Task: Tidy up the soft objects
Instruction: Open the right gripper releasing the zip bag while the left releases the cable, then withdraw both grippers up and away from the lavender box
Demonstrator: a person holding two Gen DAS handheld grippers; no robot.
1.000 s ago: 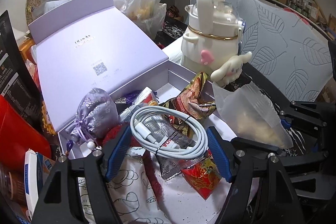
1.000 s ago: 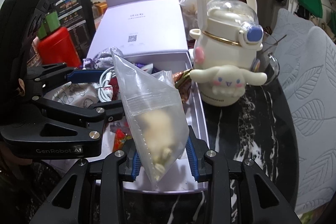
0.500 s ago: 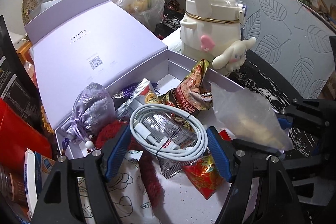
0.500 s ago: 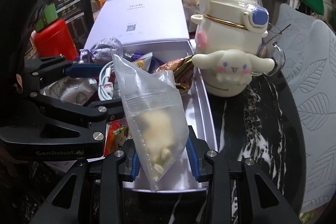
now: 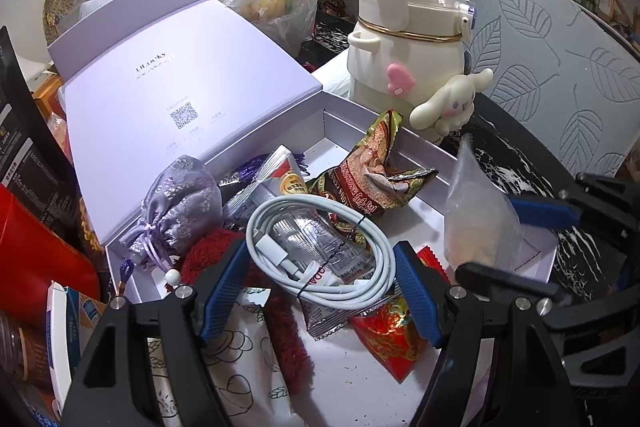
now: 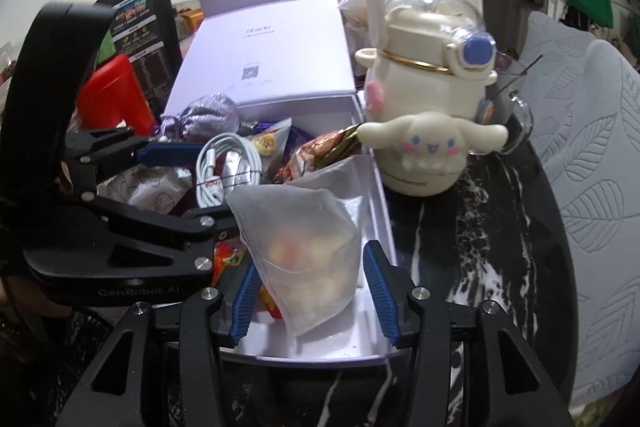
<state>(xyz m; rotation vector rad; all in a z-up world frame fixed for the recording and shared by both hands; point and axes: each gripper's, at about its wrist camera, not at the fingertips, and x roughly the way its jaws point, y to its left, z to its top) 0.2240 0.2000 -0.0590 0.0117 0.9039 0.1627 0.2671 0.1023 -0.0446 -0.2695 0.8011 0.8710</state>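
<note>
Over the near end of an open lavender gift box (image 6: 376,195), the right gripper (image 6: 310,301) is hanging with its blue pads spread; its jaws have just been opening, and the frosted zip bag (image 6: 304,255) of pale, soft-looking pieces is standing between them, no longer squeezed, its lower corner resting on the white floor of the box. Whether the left pad is brushing the bag's edge is hard to tell, while the right pad is plainly standing clear. The left gripper (image 5: 320,289) is hovering just beside it over the middle of the box, fingers about half spread, with a coiled white charging cable (image 5: 320,247) lying between them on a silvery snack packet (image 5: 316,239); the pads are not pressing on the coil. Further into the box, a lilac drawstring pouch (image 5: 180,207) is sitting by the hinged lid (image 5: 168,75), a crumpled brown snack wrapper (image 5: 372,183) is leaning toward the far wall, and a strip of dark red fuzzy fabric (image 5: 280,331) and a red foil packet (image 5: 392,331) are lying near the front. Outside the box, a cream character water bottle (image 6: 428,99) is standing upright on the black marbled table (image 6: 480,227).
</note>
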